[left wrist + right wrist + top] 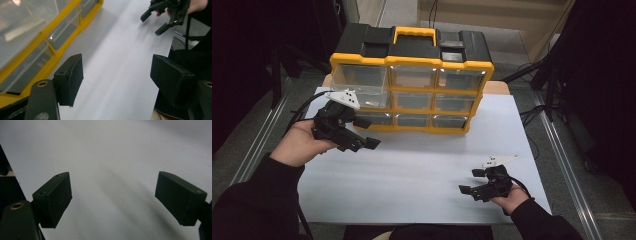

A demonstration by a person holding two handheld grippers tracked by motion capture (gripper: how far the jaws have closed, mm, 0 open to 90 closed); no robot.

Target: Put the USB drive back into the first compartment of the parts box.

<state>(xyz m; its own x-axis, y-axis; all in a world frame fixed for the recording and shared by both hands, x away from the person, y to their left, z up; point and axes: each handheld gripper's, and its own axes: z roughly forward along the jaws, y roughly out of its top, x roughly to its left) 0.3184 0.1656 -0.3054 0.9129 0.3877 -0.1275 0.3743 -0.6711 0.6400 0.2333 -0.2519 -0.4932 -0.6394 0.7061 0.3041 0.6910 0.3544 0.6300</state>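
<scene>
We hold a claw in each hand over a white worktop [422, 165]. The big yellow and black drawer box [412, 80] stands at the far side of the worktop, with its long side running left to right. Its clear drawer fronts face us, and its yellow handle [414, 34] sits on top in the middle.

Our left claw [367, 132] is just in front of the box's lower left drawers. It points to the right, along the front of the box. Its jaws stand wide apart and nothing is between them. One clear drawer [362, 85] at the top left looks pulled out a bit toward us.

Our right claw [472, 182] is near our edge of the worktop, well apart from the box. It points left. Its jaws are wide too, with nothing but white worktop between them.

The drawers are shiny, so we cannot tell what is inside. We can read no words on the box.
</scene>
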